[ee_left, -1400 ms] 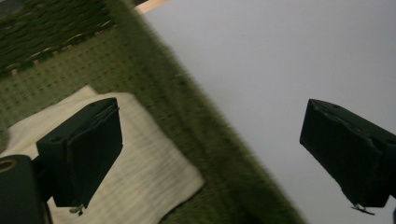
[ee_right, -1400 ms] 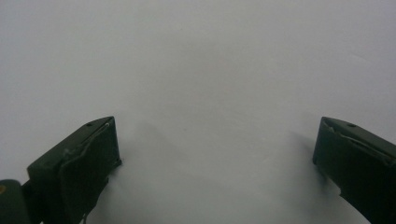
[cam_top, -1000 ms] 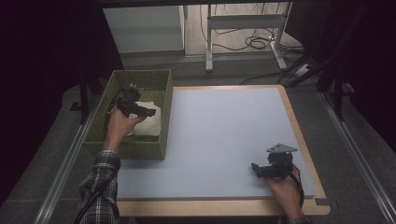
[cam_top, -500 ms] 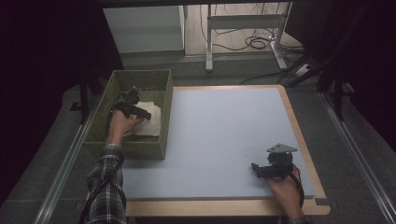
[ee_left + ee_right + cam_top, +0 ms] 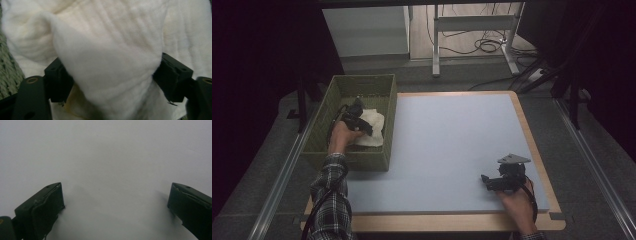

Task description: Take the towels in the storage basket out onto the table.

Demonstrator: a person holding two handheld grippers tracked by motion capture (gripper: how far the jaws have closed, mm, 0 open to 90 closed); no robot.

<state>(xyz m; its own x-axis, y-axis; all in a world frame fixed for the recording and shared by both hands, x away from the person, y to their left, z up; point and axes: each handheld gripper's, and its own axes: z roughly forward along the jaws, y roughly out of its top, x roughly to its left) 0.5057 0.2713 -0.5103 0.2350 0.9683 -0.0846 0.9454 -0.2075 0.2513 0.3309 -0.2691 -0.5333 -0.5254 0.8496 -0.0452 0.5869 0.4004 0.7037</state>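
Observation:
A crumpled white cloth (image 5: pixel 376 125) lies in the green woven basket (image 5: pixel 362 78) at the table's left. My left gripper (image 5: pixel 366 128) is down in the basket, pressed into the cloth. In the left gripper view a thick fold of the cloth (image 5: pixel 107 37) bulges between the jaws of the left gripper (image 5: pixel 110 77) and touches both pads, which stand wide apart. My right gripper (image 5: pixel 486 180) rests low over the pale blue table top (image 5: pixel 452 135) near the front right corner. In its own view the right gripper (image 5: pixel 115 202) stands open with nothing between the fingers.
The basket's woven wall (image 5: pixel 7 70) is close at the left of the left gripper. A wooden rim (image 5: pixel 532 145) borders the blue table top. Beyond the table stand a grey cabinet (image 5: pixel 367 30) and a metal stand with cables (image 5: pixel 472 30) on the floor.
My left hand has sunk a little lower and nearer into the basket, onto the cloth. The right gripper has stayed in place.

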